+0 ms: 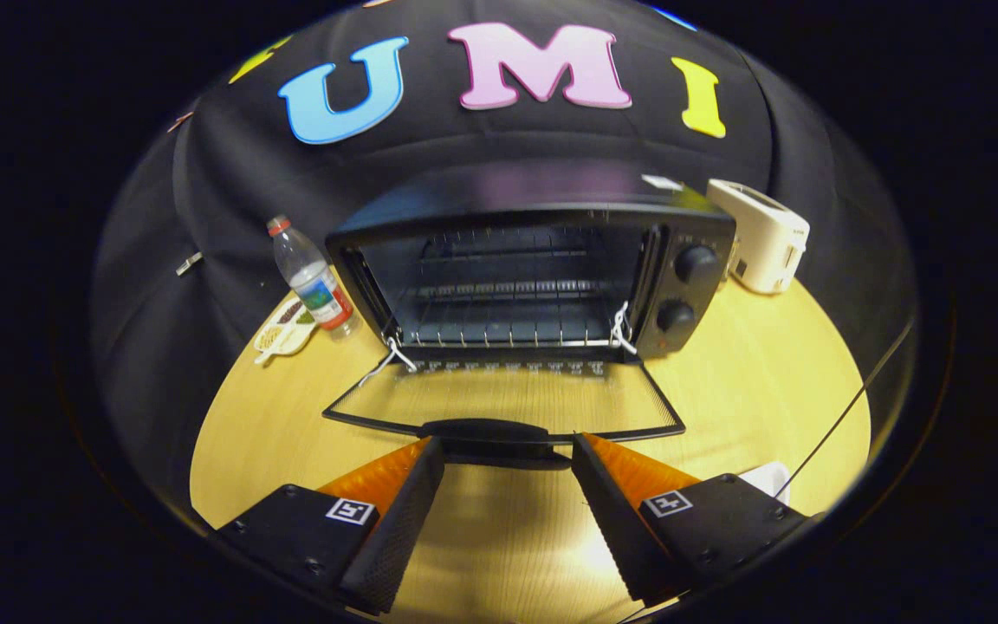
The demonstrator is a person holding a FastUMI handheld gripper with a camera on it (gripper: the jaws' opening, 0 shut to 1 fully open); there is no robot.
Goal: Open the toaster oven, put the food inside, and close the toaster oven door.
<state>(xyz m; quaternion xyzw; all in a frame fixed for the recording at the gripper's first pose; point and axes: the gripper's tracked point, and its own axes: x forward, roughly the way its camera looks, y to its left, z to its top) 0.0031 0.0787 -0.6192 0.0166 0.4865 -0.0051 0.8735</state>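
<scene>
Gripper (506, 451) fingers spread wide, holding nothing. Just ahead of the jaws, the black metal toaster oven (542, 260) stands open, its glass drop-down door (499, 400) flat; the rigid black handle bar (486, 431), likely light on its hinge, best pinched mid-bar.

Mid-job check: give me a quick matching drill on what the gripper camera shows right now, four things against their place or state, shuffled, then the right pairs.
Things:
1. toaster oven door
2. water bottle
3. white toaster
4. gripper

Places or states:
A. beside the oven's knob side, at the table's back
B. folded down flat, handle just ahead of the fingers
C. open, holding nothing
D. standing by the oven's side away from the knobs, next to a small packet

Pairs: 1-B, 2-D, 3-A, 4-C
</scene>
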